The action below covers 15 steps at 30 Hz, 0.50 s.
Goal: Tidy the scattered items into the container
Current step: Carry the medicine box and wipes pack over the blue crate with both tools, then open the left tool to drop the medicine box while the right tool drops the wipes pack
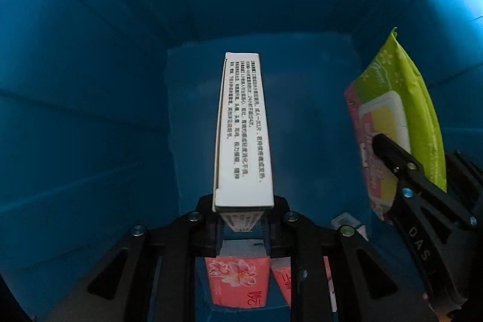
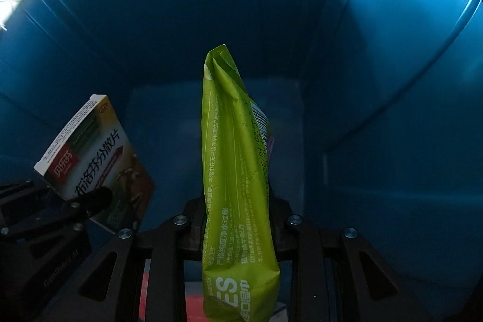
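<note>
2 grippers inside the blue container, each gripping 1 item.

The left gripper clamps the medicine box, long axis pointing straight ahead toward the floor; the right gripper pinches the green wipes pack, likewise lengthwise.

The blue container is what carries everything here, its ribbed walls rising on all sides around a flat blue floor. On that floor at the near edge lie pink tissue packs printed with flowers, side by side, with a small white item just right of them.
</note>
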Motion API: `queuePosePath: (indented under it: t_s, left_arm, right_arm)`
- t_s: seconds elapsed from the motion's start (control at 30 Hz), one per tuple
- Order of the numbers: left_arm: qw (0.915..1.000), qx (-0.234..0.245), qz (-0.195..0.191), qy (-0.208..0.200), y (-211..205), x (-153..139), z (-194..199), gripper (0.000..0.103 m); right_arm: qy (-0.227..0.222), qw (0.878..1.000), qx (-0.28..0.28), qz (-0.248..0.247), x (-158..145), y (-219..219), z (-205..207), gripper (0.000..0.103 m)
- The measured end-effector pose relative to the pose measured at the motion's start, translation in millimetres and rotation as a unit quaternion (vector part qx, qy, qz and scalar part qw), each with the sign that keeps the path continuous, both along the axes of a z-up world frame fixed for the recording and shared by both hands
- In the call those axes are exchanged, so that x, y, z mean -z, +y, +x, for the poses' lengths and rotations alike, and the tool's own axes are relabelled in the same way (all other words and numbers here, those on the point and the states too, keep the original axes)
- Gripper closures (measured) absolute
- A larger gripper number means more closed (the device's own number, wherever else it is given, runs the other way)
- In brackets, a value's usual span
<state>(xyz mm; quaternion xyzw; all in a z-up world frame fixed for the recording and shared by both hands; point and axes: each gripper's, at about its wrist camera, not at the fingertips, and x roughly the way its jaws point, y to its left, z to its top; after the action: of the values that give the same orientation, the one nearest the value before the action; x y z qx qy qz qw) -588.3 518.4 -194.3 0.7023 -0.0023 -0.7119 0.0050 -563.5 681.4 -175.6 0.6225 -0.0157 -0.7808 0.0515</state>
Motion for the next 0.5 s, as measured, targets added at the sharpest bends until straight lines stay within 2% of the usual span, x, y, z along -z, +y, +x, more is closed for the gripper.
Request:
queuePosePath:
  t_s: [0.1, 0.2, 0.3, 0.33, 0.4, 0.47, 0.5]
  left_arm:
    - [0.9992, -0.007, -0.024, -0.031, -4.8, 20.0, 3.4, 0.084]
    - [0.9984, -0.020, -0.034, -0.042, -9.7, 26.7, 5.5, 0.080]
    - [0.9984, -0.019, -0.035, -0.040, -8.1, 25.7, 7.8, 0.068]
    - [0.9985, -0.018, -0.032, -0.040, -6.8, 25.0, 8.7, 0.060]
    - [0.9988, -0.015, -0.029, -0.037, -4.0, 22.5, 10.6, 0.053]
    - [0.9988, -0.012, -0.033, -0.032, -2.0, 19.7, 12.2, 0.051]
    - [0.9988, -0.014, -0.034, -0.032, -2.1, 18.7, 13.1, 0.051]
  right_arm:
    - [-0.014, 1.000, 0.003, 0.007, 14.9, 3.3, 2.6, 0.076]
    - [-0.022, 1.000, 0.010, -0.003, 21.6, 9.3, 6.8, 0.075]
    - [-0.023, 1.000, 0.009, -0.006, 23.6, 11.0, 11.7, 0.074]
    - [-0.021, 1.000, 0.009, -0.007, 23.1, 11.6, 13.3, 0.073]
    - [-0.008, 1.000, 0.008, -0.013, 16.6, 12.9, 16.5, 0.067]
    - [0.006, 1.000, 0.008, -0.017, 7.5, 14.4, 19.4, 0.050]
    - [0.011, 1.000, 0.008, -0.016, 4.1, 15.1, 21.2, 0.045]
